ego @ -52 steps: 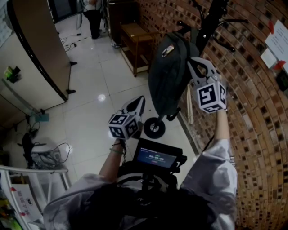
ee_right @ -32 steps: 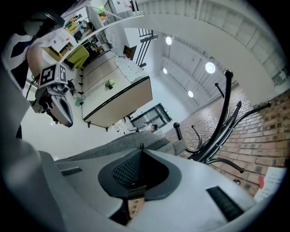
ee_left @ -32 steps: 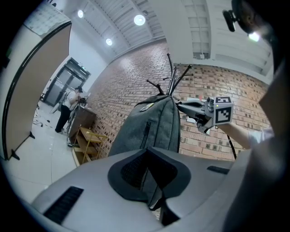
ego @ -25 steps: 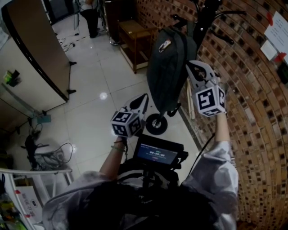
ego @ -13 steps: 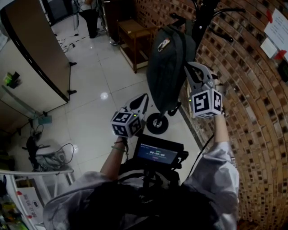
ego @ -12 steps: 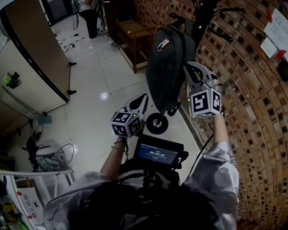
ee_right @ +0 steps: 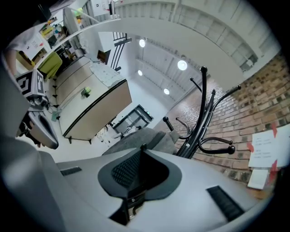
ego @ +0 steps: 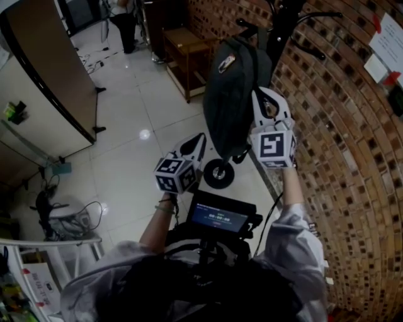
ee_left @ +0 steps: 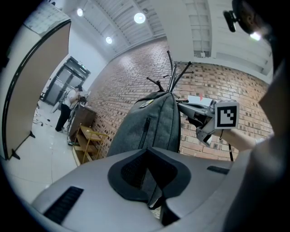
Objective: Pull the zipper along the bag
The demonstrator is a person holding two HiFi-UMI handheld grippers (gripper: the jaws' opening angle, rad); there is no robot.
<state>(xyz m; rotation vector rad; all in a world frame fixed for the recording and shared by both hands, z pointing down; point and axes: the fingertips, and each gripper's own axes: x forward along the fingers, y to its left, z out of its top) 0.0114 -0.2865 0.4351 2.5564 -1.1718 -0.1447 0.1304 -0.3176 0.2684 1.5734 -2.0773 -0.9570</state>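
Note:
A dark grey backpack [ego: 232, 94] hangs from a black coat rack [ego: 283, 25] against the brick wall. My right gripper [ego: 257, 95] is pressed to the bag's right edge, about halfway up. In the right gripper view its jaws [ee_right: 142, 148] are closed at the tips on a small metal zipper pull [ee_right: 131, 203] that sits between them; they have just been opening slightly. The bag [ee_right: 136, 138] lies right behind them. My left gripper [ego: 199, 138] hangs low at the bag's left, apart from it and shut on nothing. The left gripper view shows the whole bag [ee_left: 149, 127] ahead of it.
A scooter wheel [ego: 217, 175] stands on the tiled floor under the bag. A wooden shelf [ego: 182, 47] stands by the brick wall [ego: 352, 157] behind it. A brown partition [ego: 56, 69] stands at the left. A person [ego: 129, 19] stands far back.
My right gripper has rolled and shifted left against the bag, so its marker cube now faces me more squarely. The left gripper has stayed where it was.

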